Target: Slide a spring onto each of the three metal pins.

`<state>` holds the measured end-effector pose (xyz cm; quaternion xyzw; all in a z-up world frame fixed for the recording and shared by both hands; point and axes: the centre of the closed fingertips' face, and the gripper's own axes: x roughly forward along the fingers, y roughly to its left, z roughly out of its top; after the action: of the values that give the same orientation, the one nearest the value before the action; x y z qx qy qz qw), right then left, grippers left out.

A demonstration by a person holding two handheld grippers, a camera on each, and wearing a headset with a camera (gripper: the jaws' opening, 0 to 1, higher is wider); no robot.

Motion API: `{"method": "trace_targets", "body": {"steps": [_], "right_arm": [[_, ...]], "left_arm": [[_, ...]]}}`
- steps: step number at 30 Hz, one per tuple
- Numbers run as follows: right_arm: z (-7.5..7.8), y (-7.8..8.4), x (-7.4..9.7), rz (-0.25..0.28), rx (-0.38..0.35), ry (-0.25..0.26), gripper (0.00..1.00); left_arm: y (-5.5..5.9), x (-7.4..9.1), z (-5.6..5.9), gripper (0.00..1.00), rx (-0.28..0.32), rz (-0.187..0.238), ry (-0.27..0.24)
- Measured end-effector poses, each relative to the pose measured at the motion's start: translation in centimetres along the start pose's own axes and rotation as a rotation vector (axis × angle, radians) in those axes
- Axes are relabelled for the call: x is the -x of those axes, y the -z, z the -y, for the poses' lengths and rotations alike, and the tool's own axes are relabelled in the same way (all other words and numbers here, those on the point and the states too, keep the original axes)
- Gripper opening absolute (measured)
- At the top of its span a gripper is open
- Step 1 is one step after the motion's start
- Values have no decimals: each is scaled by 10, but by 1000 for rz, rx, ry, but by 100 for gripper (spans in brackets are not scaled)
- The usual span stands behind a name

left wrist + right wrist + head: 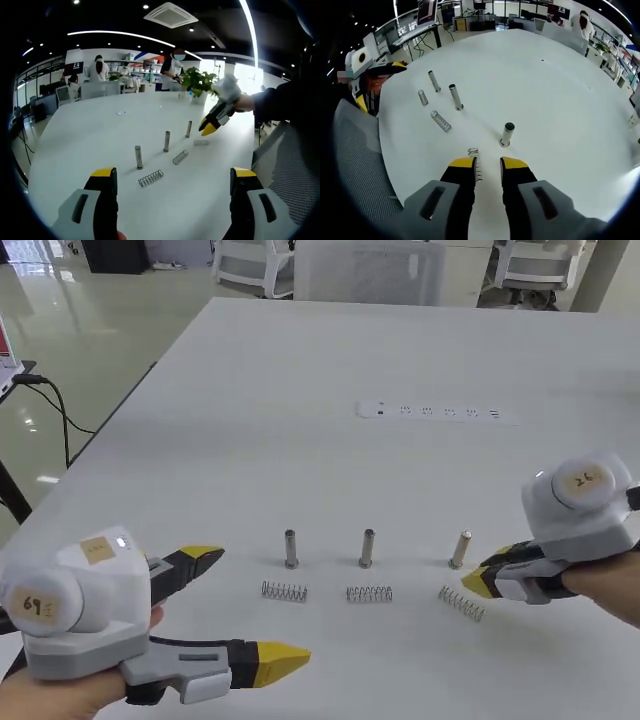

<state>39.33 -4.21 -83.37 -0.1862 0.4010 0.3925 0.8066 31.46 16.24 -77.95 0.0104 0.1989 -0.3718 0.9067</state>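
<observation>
Three upright pins counted on tabletop; three springs laid at 6 o'clock. Left claw released wide; right claw narrowly parted.

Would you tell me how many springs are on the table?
3: left spring before the left pin, middle spring before the middle pin, right spring before the right pin, by the right tongs.

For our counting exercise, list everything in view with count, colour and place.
table: one, white, under everything
pins: three, silver, upright in a row
springs: three, silver, lying one before each pin
power strip: one, white, beyond the pins
chairs: several, pale, past the far edge
cable: one, black, off the left edge
left gripper: one, grey, yellow fingers, open, near left
right gripper: one, same colours, open, by the rightmost spring
</observation>
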Motion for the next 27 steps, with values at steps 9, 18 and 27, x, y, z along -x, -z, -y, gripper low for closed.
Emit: {"method": "trace_targets", "body": {"steps": [9,18,27], "right_arm": [[-9,12,-2,-32,38,-44,20],[-11,22,-9,-69,69,-57,19],[-14,28,-12,-102,97,-65,17]], "left_arm": [[-1,-1,2,92,-2,0,2],[0,-1,1,92,1,-2,1],[0,-1,1,92,2,-5,2]]}}
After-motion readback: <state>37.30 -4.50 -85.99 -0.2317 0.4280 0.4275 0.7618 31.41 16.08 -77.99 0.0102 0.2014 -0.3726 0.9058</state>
